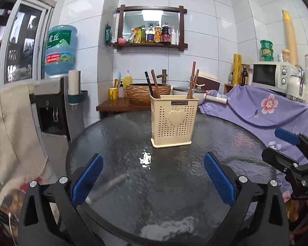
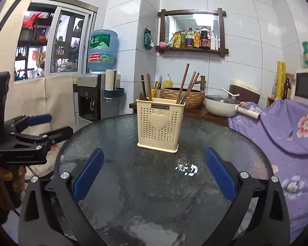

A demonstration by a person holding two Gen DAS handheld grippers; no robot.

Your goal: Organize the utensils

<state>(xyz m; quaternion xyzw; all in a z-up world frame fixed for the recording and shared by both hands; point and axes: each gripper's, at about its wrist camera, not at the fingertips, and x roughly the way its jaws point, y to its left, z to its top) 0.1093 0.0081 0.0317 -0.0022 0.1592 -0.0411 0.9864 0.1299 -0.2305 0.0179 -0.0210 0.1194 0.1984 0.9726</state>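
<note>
A cream perforated utensil holder with a heart on its front stands upright on the round dark glass table. Brown chopsticks and dark utensils stick up out of it, in a left and a right group. My left gripper is wide open above the near part of the table, well short of the holder, with nothing between its blue pads. My right gripper is also wide open and empty, equally short of the holder.
A purple flowered cloth covers furniture to the right, with a microwave on it. Behind the table a wooden counter holds a woven basin and a white pot. A water dispenser stands at the left.
</note>
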